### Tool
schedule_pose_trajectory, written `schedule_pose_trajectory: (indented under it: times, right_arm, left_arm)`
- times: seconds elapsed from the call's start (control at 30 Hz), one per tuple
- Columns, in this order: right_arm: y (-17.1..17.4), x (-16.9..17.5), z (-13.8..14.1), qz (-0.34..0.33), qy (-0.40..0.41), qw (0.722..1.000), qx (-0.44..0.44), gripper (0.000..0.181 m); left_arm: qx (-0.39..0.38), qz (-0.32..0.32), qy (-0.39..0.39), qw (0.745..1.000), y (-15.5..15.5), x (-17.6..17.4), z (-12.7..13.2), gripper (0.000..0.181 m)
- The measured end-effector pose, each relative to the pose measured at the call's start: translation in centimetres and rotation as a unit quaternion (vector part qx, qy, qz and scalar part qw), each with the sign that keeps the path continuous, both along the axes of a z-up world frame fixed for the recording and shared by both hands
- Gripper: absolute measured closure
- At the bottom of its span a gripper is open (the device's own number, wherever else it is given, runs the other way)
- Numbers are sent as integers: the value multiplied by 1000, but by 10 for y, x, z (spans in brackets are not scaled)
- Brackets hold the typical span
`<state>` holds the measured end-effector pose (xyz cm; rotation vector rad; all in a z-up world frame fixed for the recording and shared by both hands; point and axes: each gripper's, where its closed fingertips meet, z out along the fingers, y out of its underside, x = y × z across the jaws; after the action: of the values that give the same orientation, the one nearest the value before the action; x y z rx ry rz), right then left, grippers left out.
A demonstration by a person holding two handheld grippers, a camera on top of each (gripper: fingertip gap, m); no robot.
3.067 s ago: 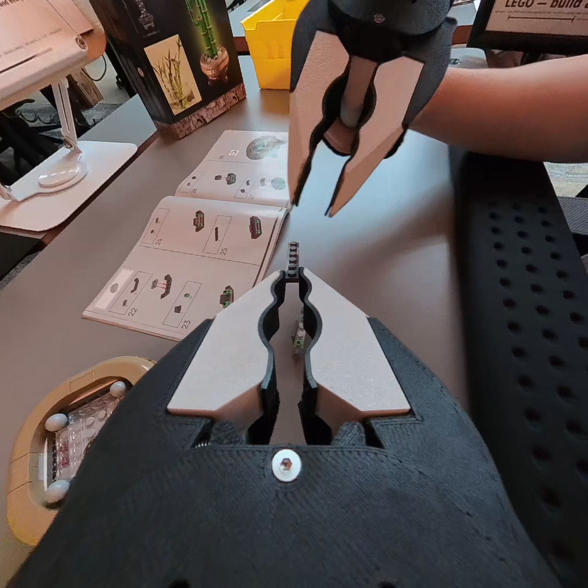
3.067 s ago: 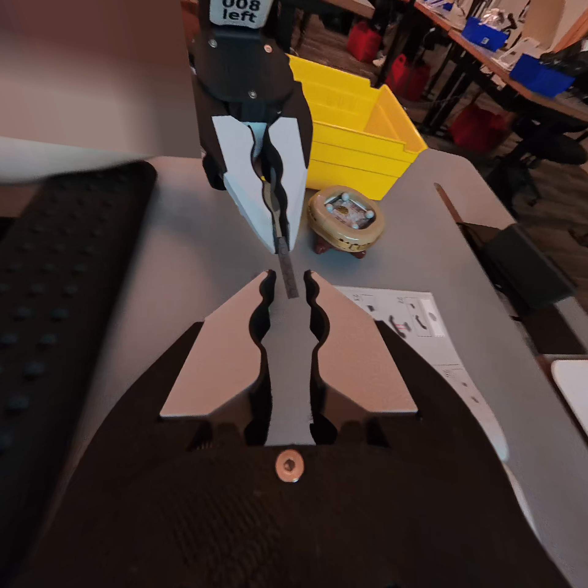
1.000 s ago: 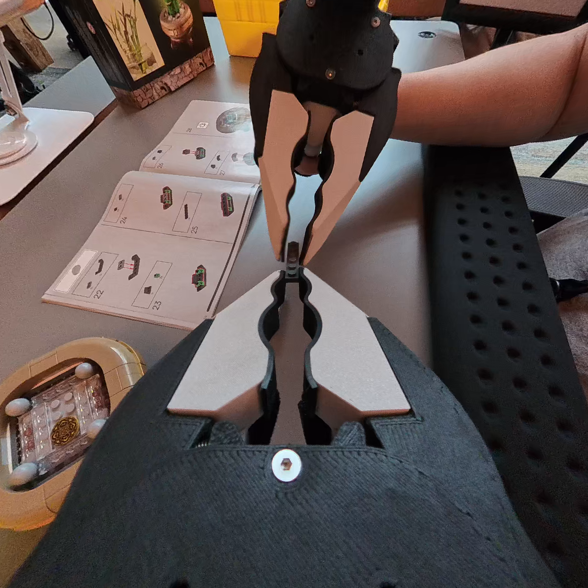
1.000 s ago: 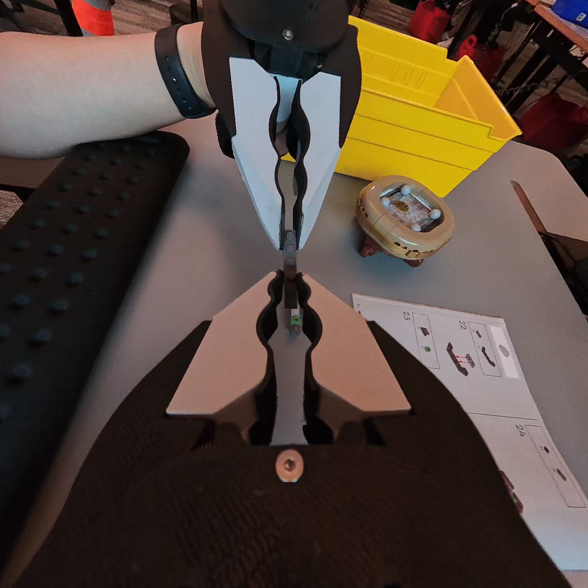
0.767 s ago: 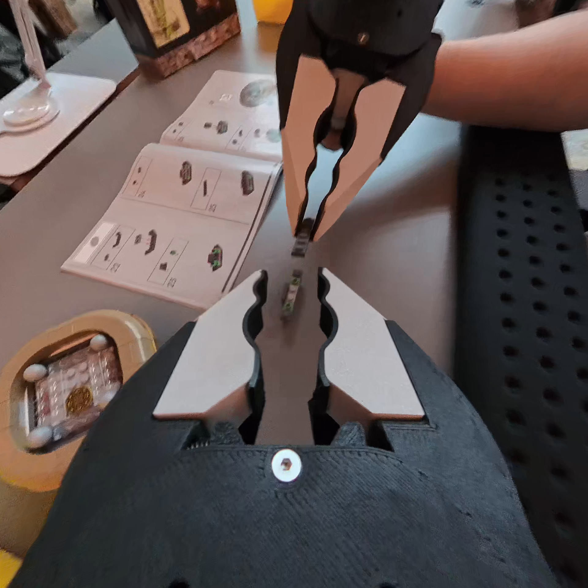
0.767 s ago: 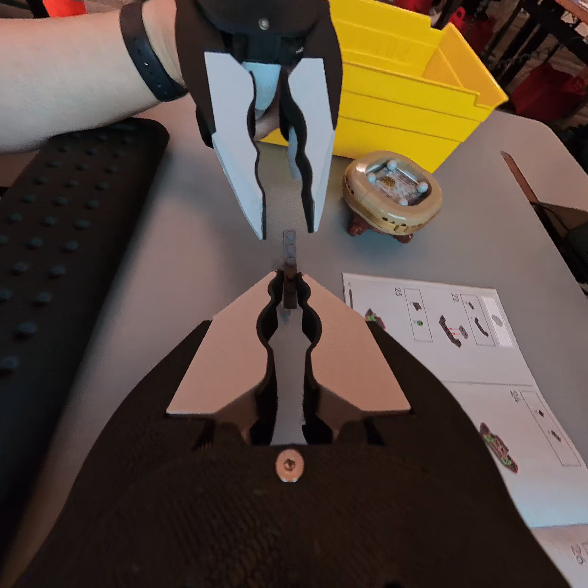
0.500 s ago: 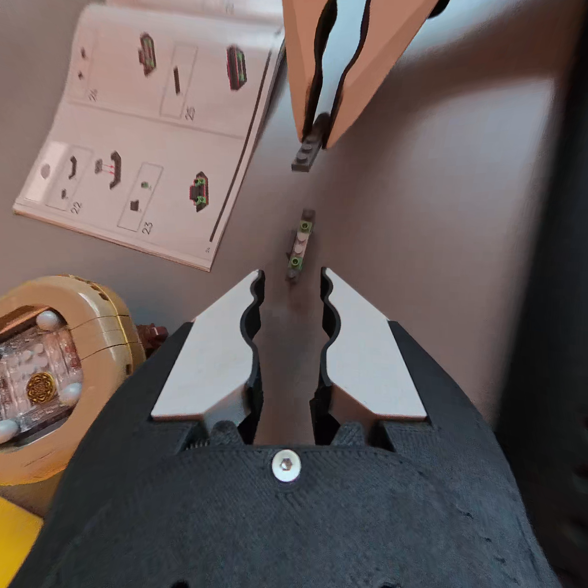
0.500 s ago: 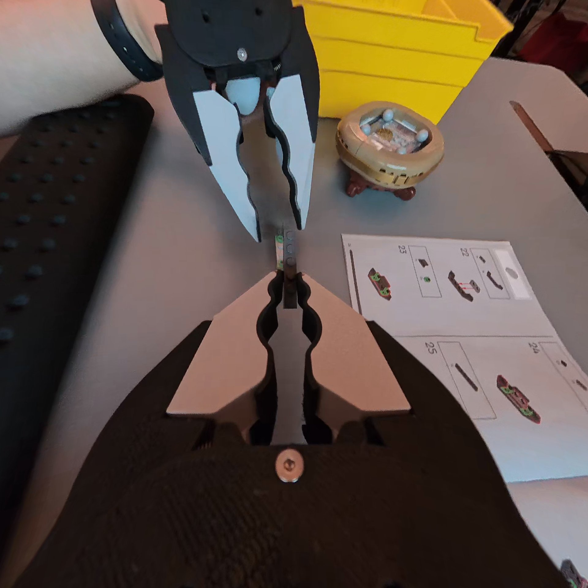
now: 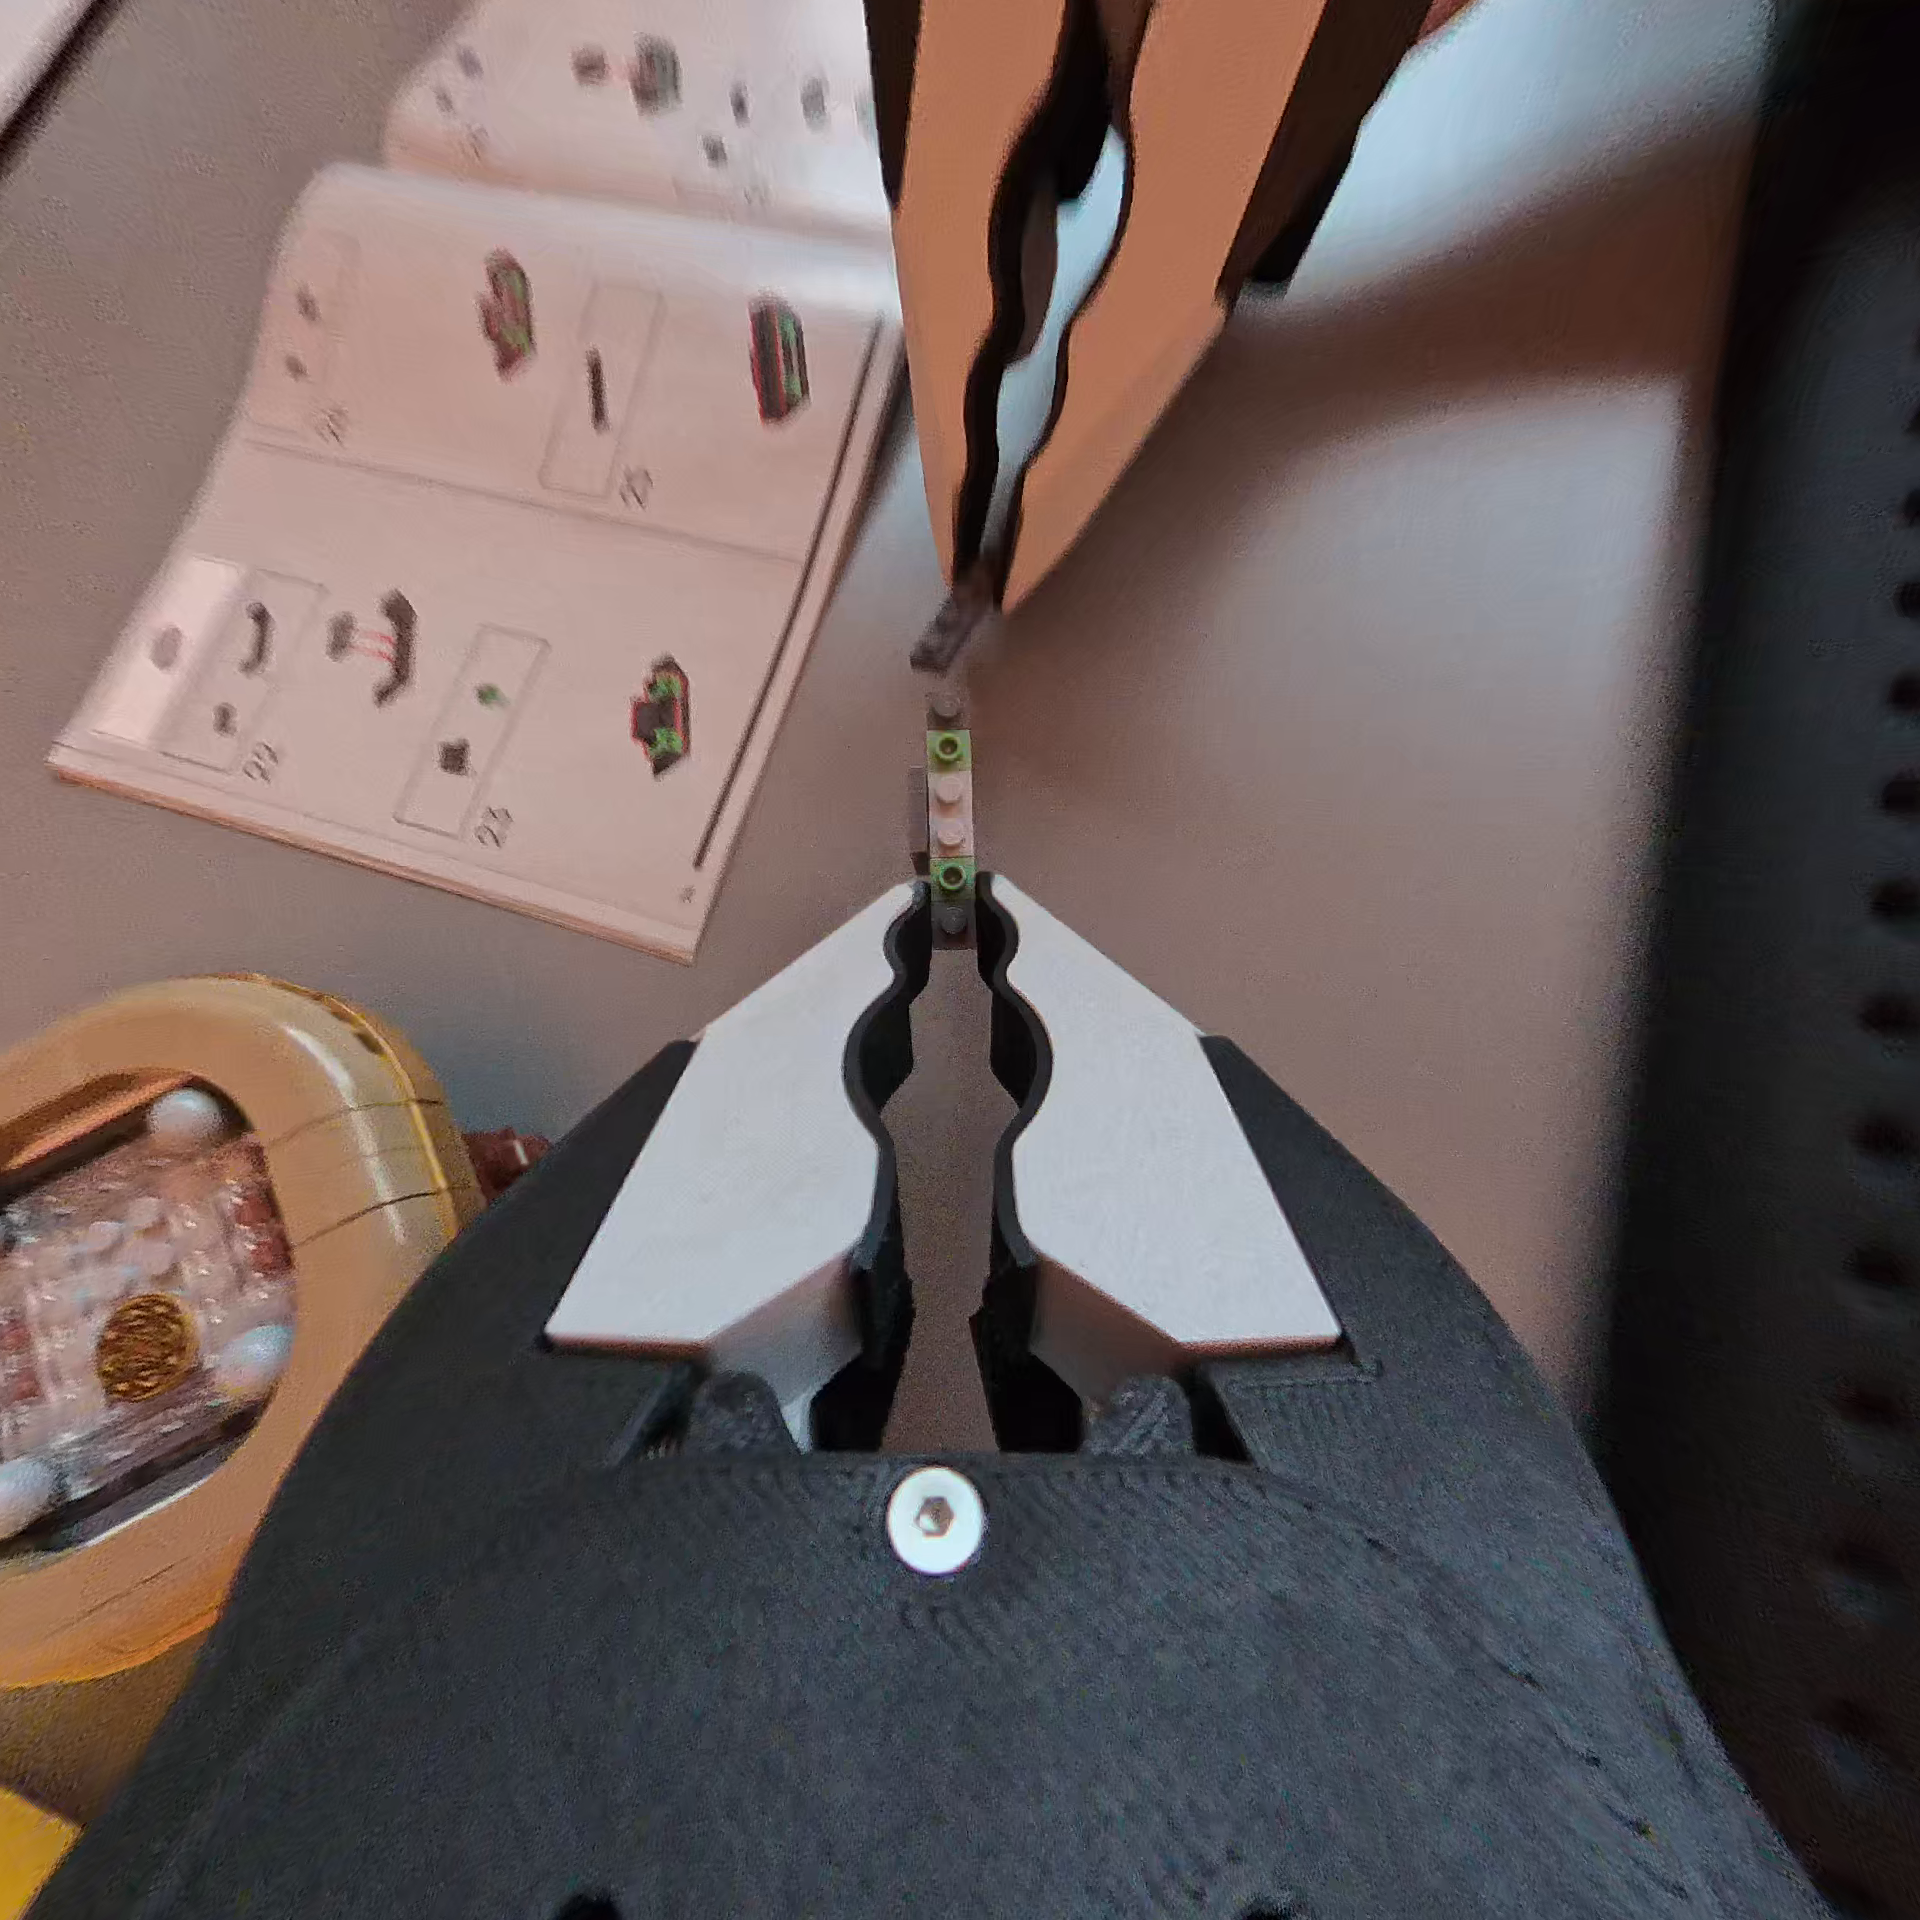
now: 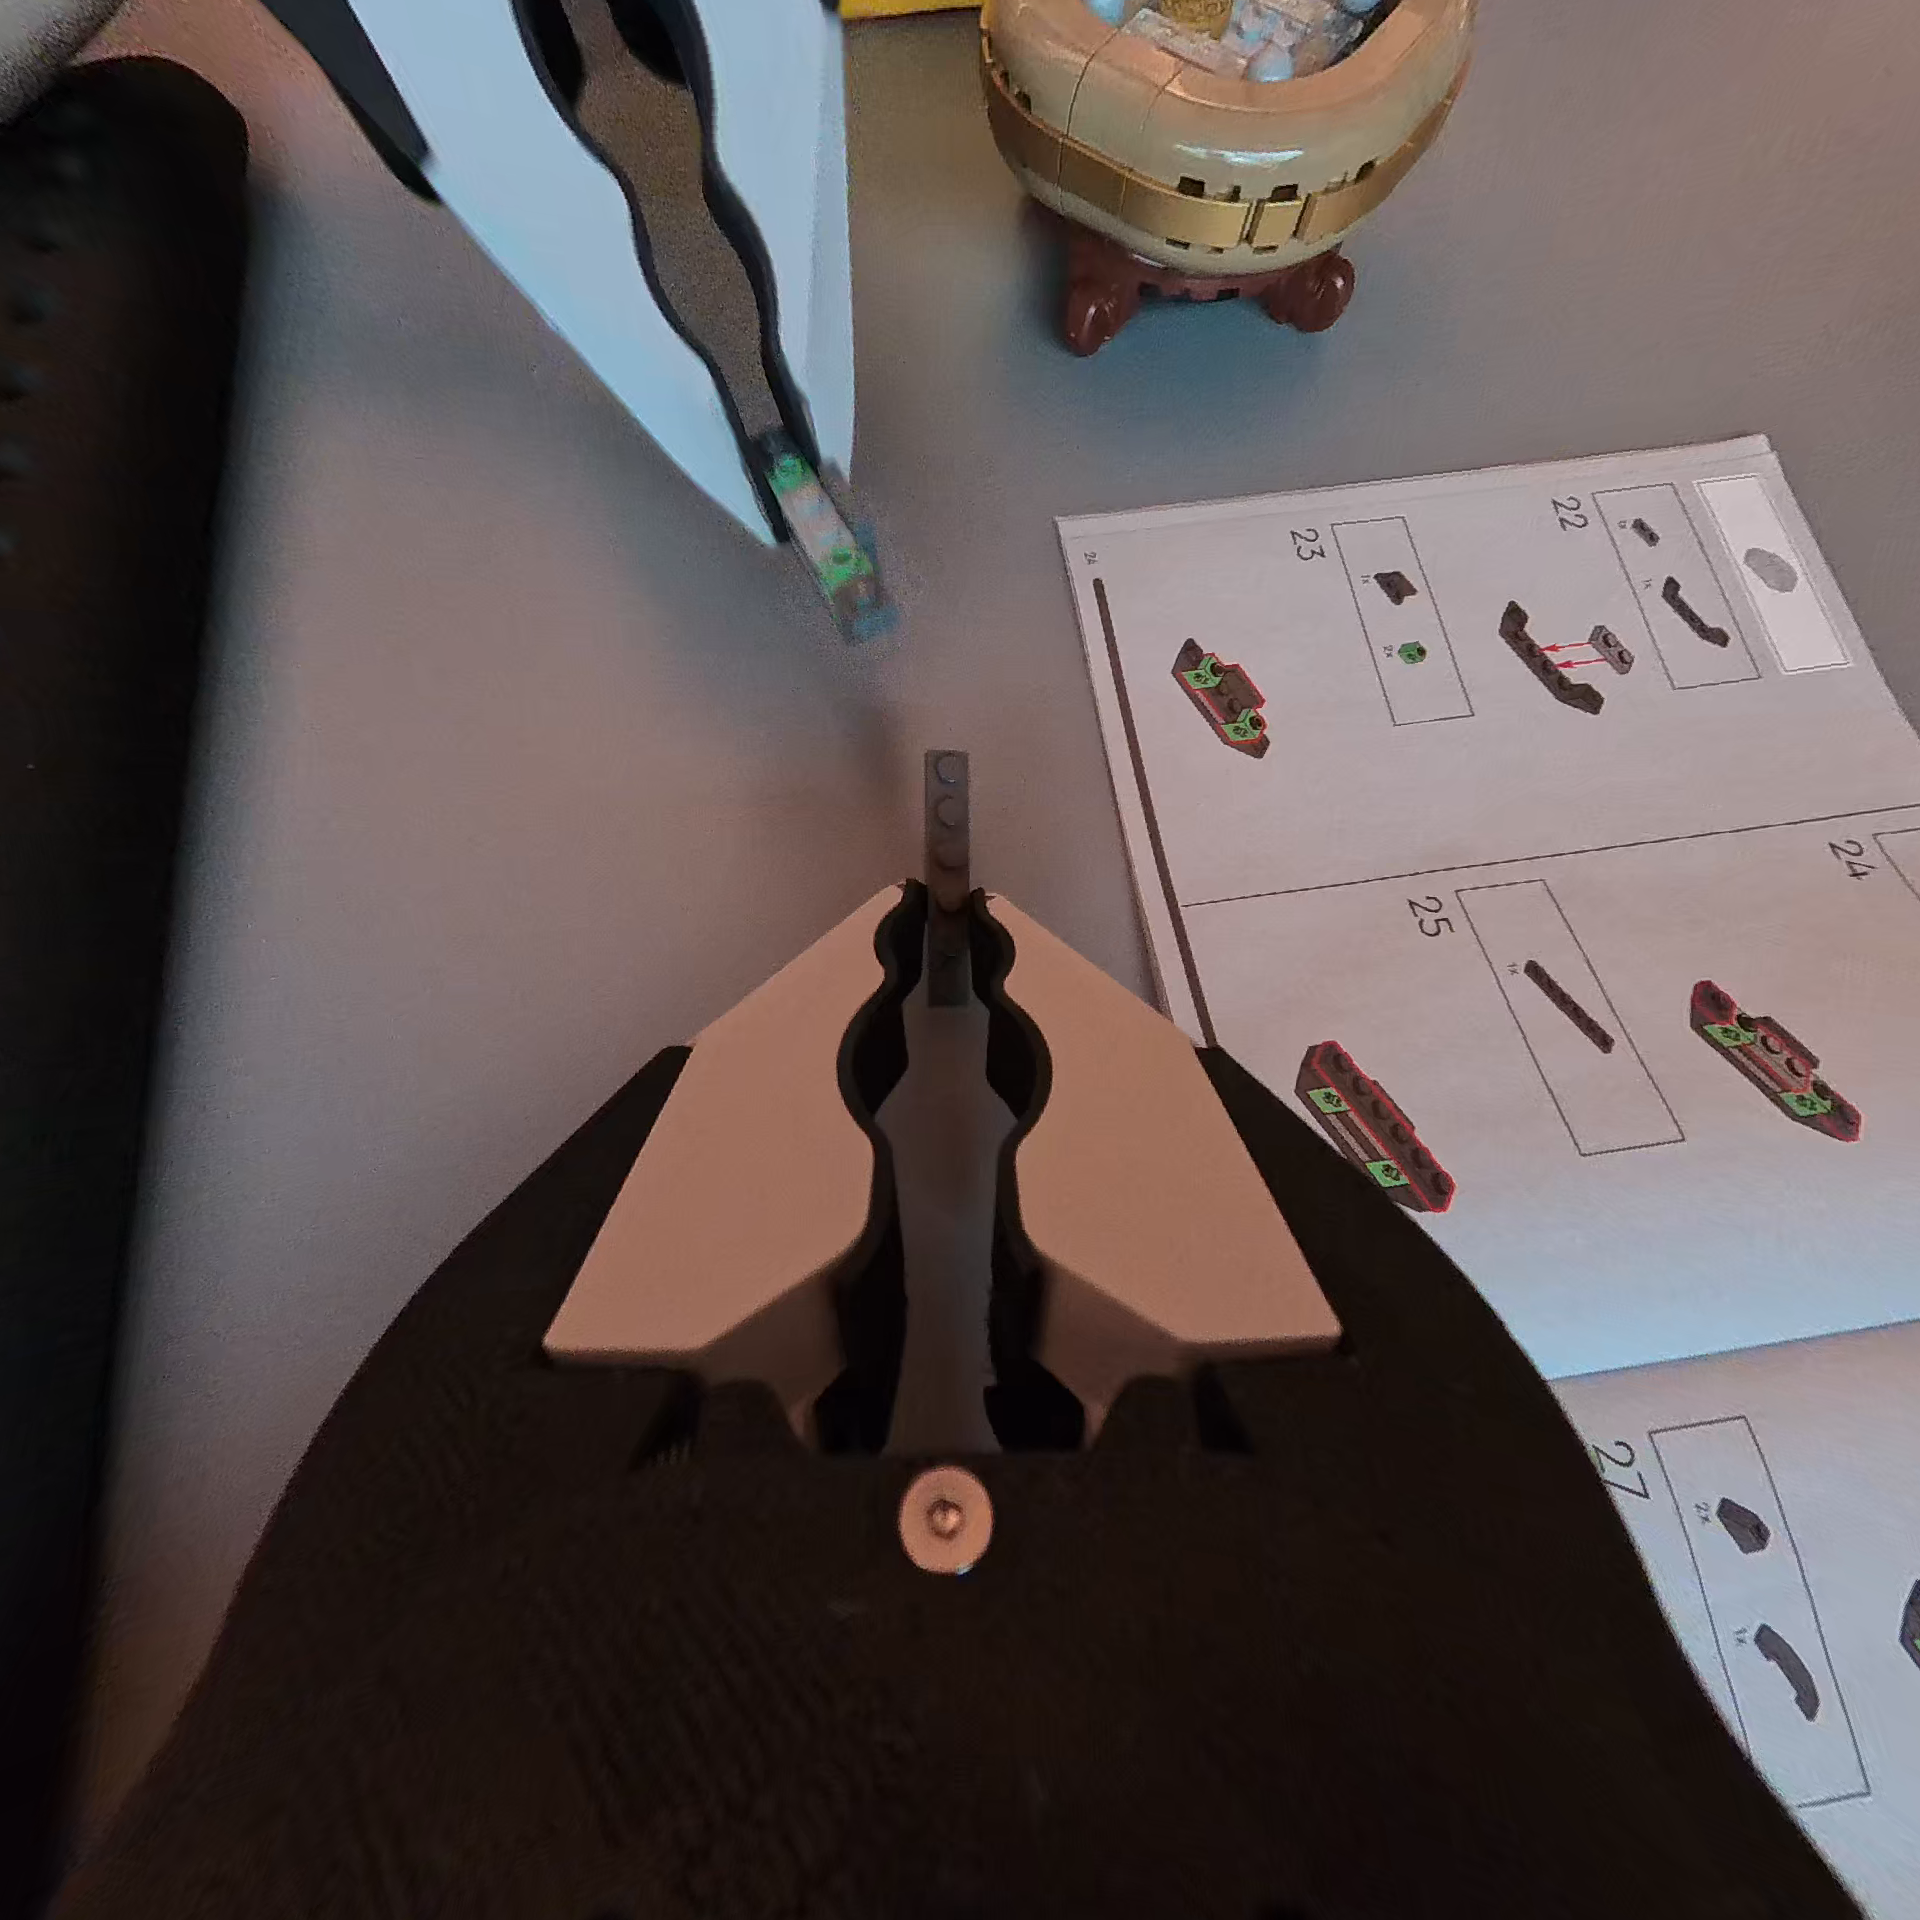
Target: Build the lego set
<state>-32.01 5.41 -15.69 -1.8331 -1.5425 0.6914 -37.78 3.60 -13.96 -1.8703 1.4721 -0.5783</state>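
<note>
My left gripper [image 9: 951, 906] is shut on the near end of a small brown brick assembly with two green studs [image 9: 950, 805], low over the grey table. My right gripper [image 10: 948, 896] is shut on a thin dark grey plate [image 10: 948, 821] that sticks out past its tips. In the left wrist view the right gripper [image 9: 982, 592] comes down from the top, and the plate's tip [image 9: 943, 636] hangs just beyond the assembly's far end. In the right wrist view the left gripper [image 10: 800, 499] stands at the upper left with the assembly [image 10: 831, 545], apart from the plate.
The open instruction booklet [image 9: 468, 499] [image 10: 1558, 883] lies beside the work spot. A tan round pot model on brown feet [image 9: 156, 1247] [image 10: 1226, 135] stands nearby. A black perforated mat [image 9: 1787, 935] [image 10: 83, 727] runs along the other side. My right fingertips sit around 7 cm from my left ones.
The right gripper took the dark plate from the left one. The left gripper opened, the green-studded assembly lay on the table, and the left gripper has now shut on its end. Both moved lower.
</note>
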Motion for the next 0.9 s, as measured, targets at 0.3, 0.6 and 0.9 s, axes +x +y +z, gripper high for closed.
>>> schedule_pose_trajectory:
  times: [0.3, 0.6, 0.9]
  right_arm:
    - [-17, -24, 29, 24, 85, 996, -11, 175]
    - [-21, -23, 72, 26, 201, 979, -7, 175]
    - [-12, -13, 97, -2, 240, 969, 50, 175]
  left_arm:
    - [17, -50, -39, 998, -17, 48, 55, 175]
    - [-3, -103, -42, 994, -25, 81, 80, 175]
    - [16, -105, -76, 991, -23, 90, 100, 167]
